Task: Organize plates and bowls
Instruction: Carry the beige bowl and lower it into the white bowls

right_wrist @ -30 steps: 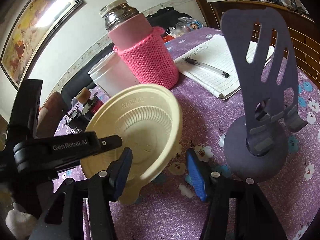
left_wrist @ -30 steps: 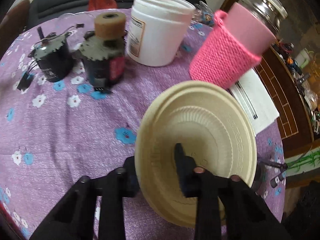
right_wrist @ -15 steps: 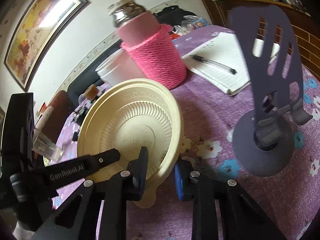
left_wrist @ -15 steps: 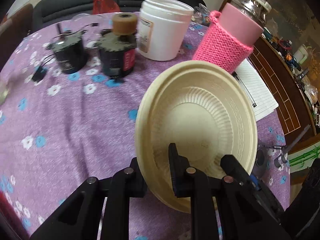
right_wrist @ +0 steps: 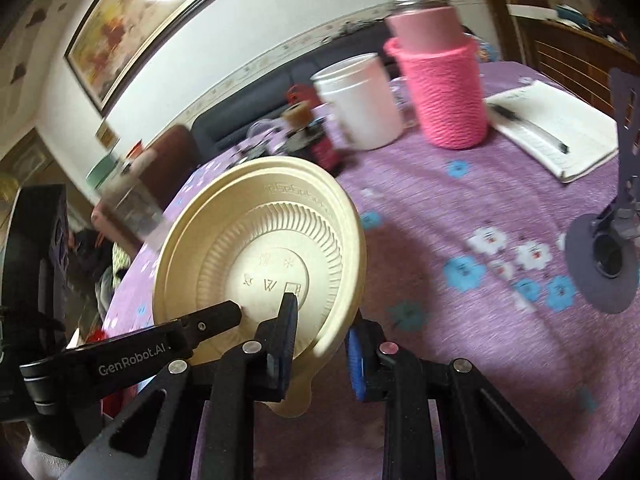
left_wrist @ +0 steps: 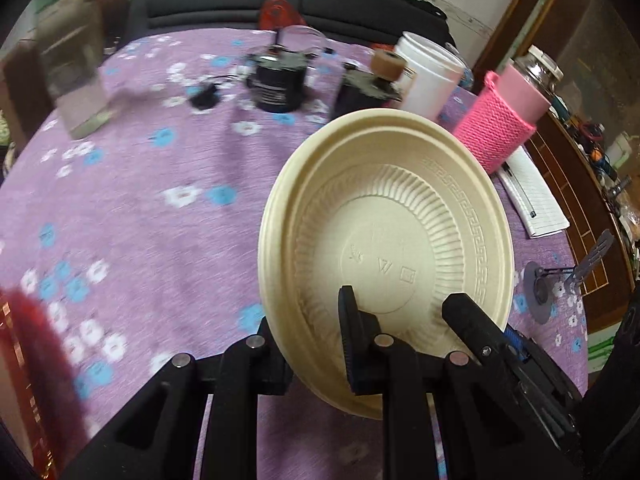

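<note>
Both grippers pinch one cream bowl above the purple tablecloth.

We hold the cream bowl [left_wrist: 394, 248] off the purple tablecloth [left_wrist: 140, 216], tilted on edge, in front of the pink knitted bottle [left_wrist: 504, 128], which serves as our landmark. The left gripper [left_wrist: 310, 346] pinches the bowl's near rim, one finger inside and one outside. The right gripper [right_wrist: 320, 346] also clamps the rim; its jaws have just been closing, and the wall sits between the pads. Beside the bottle stand a white tub [left_wrist: 430, 74] and, on the other side, a notebook [left_wrist: 532, 200]. Farther from the bottle, past the tub, two dark motors [left_wrist: 276, 84] rest on the cloth.
</note>
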A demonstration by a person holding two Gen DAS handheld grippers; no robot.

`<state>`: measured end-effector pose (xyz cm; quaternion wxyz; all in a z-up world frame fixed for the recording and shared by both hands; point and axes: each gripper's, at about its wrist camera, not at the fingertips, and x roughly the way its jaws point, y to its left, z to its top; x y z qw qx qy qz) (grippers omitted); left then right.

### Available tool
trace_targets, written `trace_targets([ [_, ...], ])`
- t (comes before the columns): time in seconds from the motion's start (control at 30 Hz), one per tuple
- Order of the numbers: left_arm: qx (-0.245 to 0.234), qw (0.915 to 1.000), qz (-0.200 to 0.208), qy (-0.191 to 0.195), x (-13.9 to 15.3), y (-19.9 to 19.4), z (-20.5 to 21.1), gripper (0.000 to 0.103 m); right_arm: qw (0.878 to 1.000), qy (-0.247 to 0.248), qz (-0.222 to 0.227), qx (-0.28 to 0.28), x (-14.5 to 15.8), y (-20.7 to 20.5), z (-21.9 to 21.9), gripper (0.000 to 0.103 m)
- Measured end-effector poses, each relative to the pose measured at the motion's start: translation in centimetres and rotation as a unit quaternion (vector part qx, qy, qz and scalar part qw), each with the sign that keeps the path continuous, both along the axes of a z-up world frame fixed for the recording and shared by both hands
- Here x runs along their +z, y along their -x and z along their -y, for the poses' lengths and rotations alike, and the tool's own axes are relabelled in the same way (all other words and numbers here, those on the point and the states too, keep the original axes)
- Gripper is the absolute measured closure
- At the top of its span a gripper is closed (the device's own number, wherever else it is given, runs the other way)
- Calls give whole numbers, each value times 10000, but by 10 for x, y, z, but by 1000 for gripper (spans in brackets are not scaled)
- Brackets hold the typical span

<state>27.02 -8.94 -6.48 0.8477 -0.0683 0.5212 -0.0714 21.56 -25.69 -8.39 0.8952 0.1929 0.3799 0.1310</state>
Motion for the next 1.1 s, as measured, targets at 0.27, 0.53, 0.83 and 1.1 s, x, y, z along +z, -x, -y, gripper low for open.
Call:
trace_targets([
  [0.27,14,9991,330,-271,22,49,-20,84,9994,43,-15,338,11,40,-33,78],
  [0.53,177,9972,667,-279,46,108,-41,84,9984,99,149,544,28,83,-52,78],
  [0.83,615,9938,921,-65,67,158,-78,84,9949,248,413,884,53,123,-83,78],
  [1.1,1189,9849,1243,-177,87,200,-131,84,9874,346,570,1435,70,142,-140,78],
])
